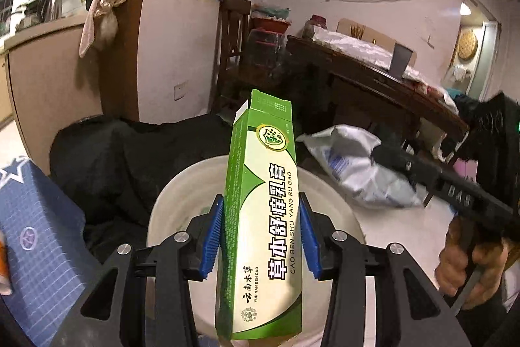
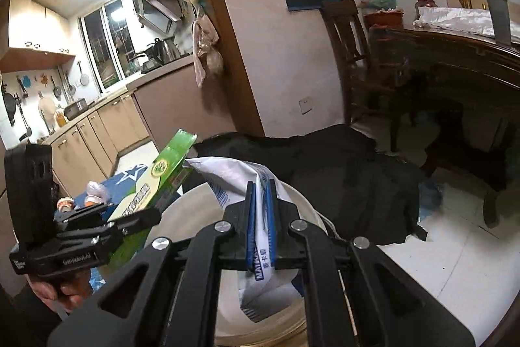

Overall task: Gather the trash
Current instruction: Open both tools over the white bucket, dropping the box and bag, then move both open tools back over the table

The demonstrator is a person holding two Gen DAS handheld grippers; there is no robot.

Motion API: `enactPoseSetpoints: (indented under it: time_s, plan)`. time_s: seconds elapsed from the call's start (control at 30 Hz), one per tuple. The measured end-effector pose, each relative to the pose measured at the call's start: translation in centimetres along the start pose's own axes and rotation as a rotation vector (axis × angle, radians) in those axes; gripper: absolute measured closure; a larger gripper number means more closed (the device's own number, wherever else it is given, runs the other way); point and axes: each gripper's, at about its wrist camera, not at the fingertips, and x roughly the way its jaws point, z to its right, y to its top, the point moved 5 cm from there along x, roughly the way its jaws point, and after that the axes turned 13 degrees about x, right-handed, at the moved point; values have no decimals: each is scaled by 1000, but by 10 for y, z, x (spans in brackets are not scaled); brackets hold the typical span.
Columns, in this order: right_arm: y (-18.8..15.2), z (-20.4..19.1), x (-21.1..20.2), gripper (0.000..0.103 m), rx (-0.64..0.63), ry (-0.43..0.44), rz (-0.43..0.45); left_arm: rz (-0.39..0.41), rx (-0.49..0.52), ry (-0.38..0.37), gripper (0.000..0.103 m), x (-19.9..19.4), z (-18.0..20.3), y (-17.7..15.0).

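Both tongs are loaded and poised over a round white plastic bucket that stands on the pale tiled floor. The left gripper clamps a long green cardboard ointment box across its middle, box upright with its top flap open, directly above the bucket's mouth. The right gripper is closed narrow on a crumpled white plastic wrapper with blue print, hanging over the bucket's rim. The step in hand looks like dropping collected trash; next, each pair of tongs should open so its piece falls inside. A black cloth heap lies just behind the bucket, a blue patterned box beside its left edge; open floor lies to the right.
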Motion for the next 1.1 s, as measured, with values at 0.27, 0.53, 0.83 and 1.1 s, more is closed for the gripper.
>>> enactPoseSetpoints:
  time_s: [0.27,0.53,0.83,1.1]
  plan:
    - [2,6,23,98,31,-26,-39,10,-23,2,55,19,-8,7]
    - [2,2,40,94,46,-23,-79,14,-21,78,28,23,-17,9]
    - [5,-2,29,89,15,-24,-50,26,-18,119,28,9,-26,8]
    - [1,-12,29,89,5,-22,-65,14,6,144,28,-1,-21,-3]
